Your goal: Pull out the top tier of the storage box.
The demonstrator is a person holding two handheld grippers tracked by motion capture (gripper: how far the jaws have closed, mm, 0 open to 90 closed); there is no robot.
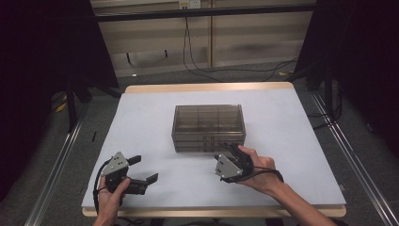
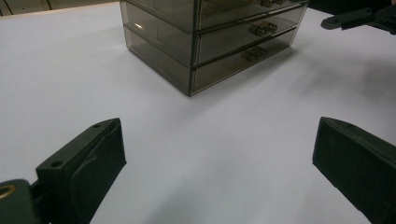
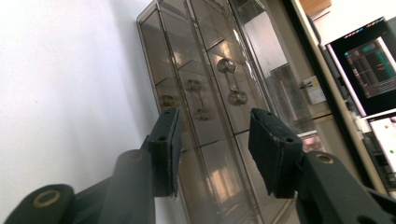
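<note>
A white-topped table [image 1: 141,122] carries a smoky transparent drawer box [image 1: 208,126] near its middle.

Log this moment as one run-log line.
left gripper: open, resting on table | right gripper: open, at drawer front | smoky three-drawer organizer: drawers closed

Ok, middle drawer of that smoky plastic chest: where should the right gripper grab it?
Take the middle drawer's handle, coming from the front. It is a small bar between two knobs, standing proud of the smooth drawer chest. The right gripper already faces that front, jaws open.
</note>
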